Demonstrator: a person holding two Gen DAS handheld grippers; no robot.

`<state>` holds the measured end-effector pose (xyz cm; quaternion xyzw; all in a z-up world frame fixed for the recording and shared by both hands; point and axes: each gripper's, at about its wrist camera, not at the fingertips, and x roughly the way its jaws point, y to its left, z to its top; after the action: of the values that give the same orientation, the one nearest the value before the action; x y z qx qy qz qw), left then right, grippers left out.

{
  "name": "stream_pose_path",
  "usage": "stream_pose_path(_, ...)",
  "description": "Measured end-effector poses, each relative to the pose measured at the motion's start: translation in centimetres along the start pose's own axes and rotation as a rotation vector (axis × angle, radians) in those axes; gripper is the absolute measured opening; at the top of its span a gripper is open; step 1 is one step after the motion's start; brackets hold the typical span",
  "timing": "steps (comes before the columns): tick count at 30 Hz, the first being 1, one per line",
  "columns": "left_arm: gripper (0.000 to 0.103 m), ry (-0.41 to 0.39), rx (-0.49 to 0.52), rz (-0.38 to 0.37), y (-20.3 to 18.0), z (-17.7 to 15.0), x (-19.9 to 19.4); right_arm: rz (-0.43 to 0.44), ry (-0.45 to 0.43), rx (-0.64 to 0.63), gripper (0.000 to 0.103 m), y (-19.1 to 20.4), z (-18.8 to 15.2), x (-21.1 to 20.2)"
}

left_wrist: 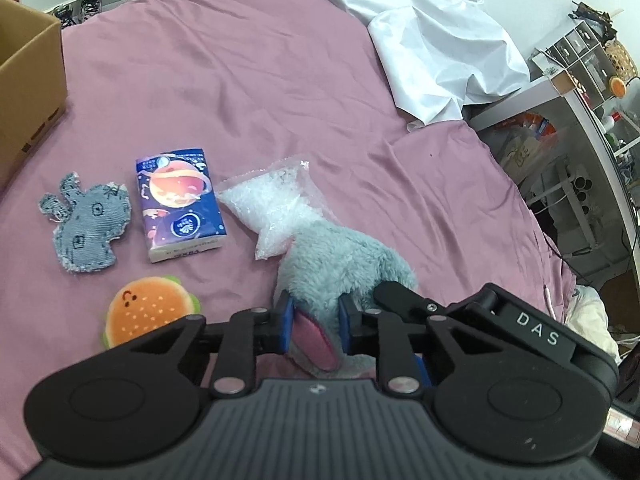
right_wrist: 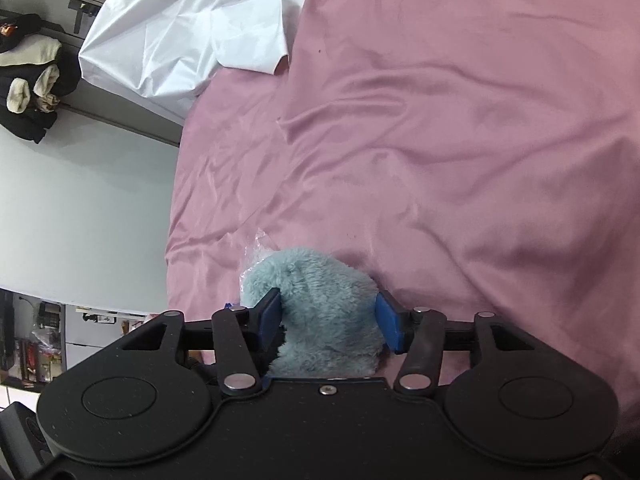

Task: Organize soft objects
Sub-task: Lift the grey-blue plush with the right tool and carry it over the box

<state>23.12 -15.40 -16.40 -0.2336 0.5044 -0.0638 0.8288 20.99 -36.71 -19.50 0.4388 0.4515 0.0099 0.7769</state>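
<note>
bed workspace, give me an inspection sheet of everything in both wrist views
surface: pink bedsheet, wrinkled, with a white crumpled sheet at its far edge
job's things: fluffy grey-blue plush toy with a pink ear; grey denim animal-shaped patch; orange burger plush; blue printed tissue pack; clear bag of white pellets, partly under the plush
clutter: brown cardboard box at the left edge of the bed
grippers: left gripper and right gripper each have blue pads against the plush
cables: dark cable beside the bed
surroundings: white shelf unit, dark clothes pile
</note>
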Motion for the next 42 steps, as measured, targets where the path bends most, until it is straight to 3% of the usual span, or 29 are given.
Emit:
stream_pose_path(3, 0.021, -0.006, 0.017, 0.002, -0.1, 0.0, -0.6, 0.007, 0.003, -0.034, 0.049, 0.6, -0.2, -0.2)
stream_pose_path(5, 0.021, -0.015, 0.02, 0.011, 0.0, 0.1, -0.9, 0.007, 0.004, -0.055, 0.037, 0.8, -0.5, -0.3)
stream_pose_path(9, 0.021, -0.02, 0.014, 0.023, 0.4, 0.2, -1.6, 0.021, 0.019, -0.085, 0.029, 1.2, -0.9, -0.5)
stream_pose_path(21, 0.021, -0.069, 0.059, 0.053, 0.8, -0.3, -6.0, 0.084, 0.016, -0.19, 0.027, 3.6, -2.9, -2.5)
stream_pose_path(42, 0.021, -0.192, 0.052, 0.008, 3.0, 1.3, -14.6, 0.165, -0.031, -0.31, 0.027, 10.8, -6.2, -6.3)
